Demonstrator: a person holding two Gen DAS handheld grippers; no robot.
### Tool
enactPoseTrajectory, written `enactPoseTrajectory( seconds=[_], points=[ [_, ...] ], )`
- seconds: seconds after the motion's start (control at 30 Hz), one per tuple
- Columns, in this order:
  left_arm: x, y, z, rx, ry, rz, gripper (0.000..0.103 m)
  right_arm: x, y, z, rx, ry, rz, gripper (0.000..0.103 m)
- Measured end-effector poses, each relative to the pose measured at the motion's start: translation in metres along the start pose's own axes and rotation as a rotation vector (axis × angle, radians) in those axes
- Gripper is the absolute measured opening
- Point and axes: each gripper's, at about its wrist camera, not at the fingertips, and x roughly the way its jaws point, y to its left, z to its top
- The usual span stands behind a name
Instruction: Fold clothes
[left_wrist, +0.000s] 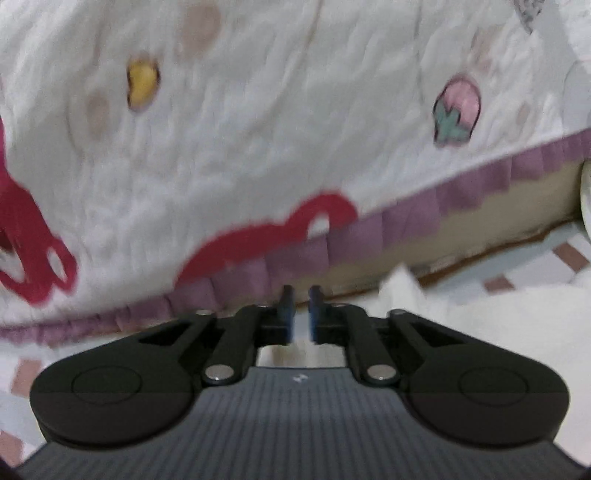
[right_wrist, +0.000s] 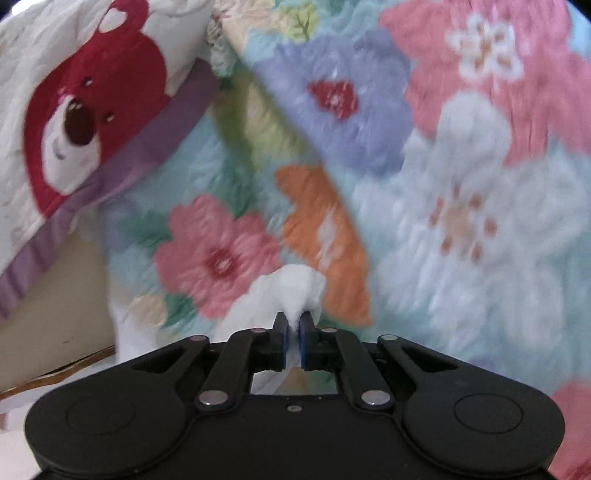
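Two grippers are at work, and only one has cloth in it. The right gripper (right_wrist: 293, 325) is clamped on a bunched corner of the white garment (right_wrist: 295, 284): the fabric puffs out just past the fingertips at 12 o'clock, and its body trails away toward 7 o'clock, down in front of the floral quilt (right_wrist: 461, 184) that fills the background. The left gripper (left_wrist: 301, 306) has its jaws drawn close together with a narrow gap between them, and nothing shows in that gap. From the left wrist view the white garment (left_wrist: 498, 317) lies at about 3 o'clock of the fingertips, near but apart from them, a peaked corner rising closest to the tips. The bear-print pillow (left_wrist: 258, 129) with its purple frill stands beyond at 12 o'clock. The garment's long axis seems to run between the two grippers, so the free left gripper probably needs to swing toward 3 o'clock to reach its end.
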Motion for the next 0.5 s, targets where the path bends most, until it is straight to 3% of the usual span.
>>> enactPoseTrajectory(
  seconds=[0.03,0.1,0.2,0.33,0.43,0.5],
  points=[
    [-0.004,-0.001,0.003,0.001,-0.013,0.000,0.060,0.003,0.002,0.003,-0.026,0.012,-0.017,0.009],
    [-0.017,0.007,0.001,-0.078,0.015,-0.071,0.071,0.008,0.010,0.000,-0.093,0.045,-0.096,0.025],
    [-0.044,0.018,-0.014,-0.145,0.075,-0.156,0.071,0.007,0.011,-0.016,-0.115,0.059,-0.182,0.044],
    [-0.084,0.028,-0.045,-0.160,0.166,-0.233,0.071,-0.003,0.011,-0.040,-0.122,0.083,-0.161,0.045],
    [-0.116,0.030,-0.067,-0.045,0.226,-0.149,0.065,-0.021,0.025,-0.054,-0.173,0.049,-0.157,0.043],
    [-0.142,0.034,-0.078,0.124,0.222,-0.003,0.063,-0.046,0.040,-0.056,-0.209,-0.058,-0.138,0.038]
  ],
)
